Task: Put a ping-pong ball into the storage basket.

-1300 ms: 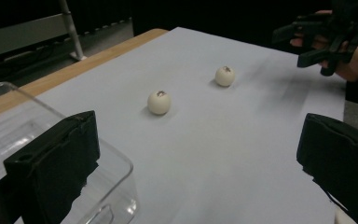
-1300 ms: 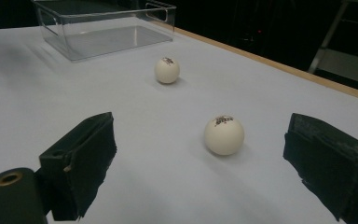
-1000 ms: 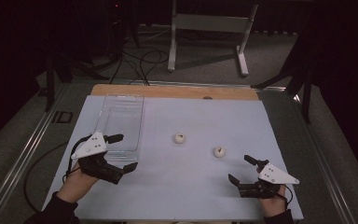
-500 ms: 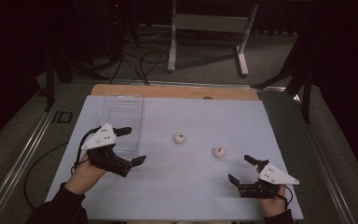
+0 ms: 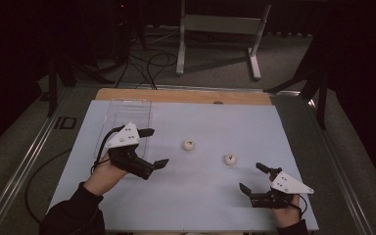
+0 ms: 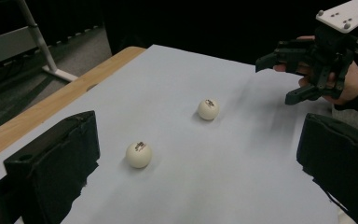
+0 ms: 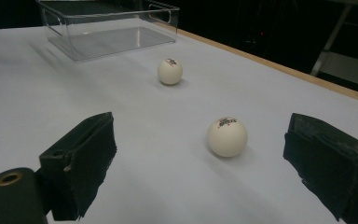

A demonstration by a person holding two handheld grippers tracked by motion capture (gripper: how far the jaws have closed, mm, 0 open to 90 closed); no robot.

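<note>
Table [image 5: 127,205]: left hand-held gripper [image 5: 154,147] advanced.

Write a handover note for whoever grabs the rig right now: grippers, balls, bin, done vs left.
Left gripper: open, holding nothing, raised over the sheet and aimed at the near-left ball.
Right gripper: open, holding nothing, low at the table's near right; the second ball lies ahead of its fingers.
Both white balls lie loose on the blue sheet, apart from each other.
Clear bin: far left, nothing inside that I can see.
Done: no ball picked up yet.
Left: probably grasp each ball and put it in the bin.
</note>
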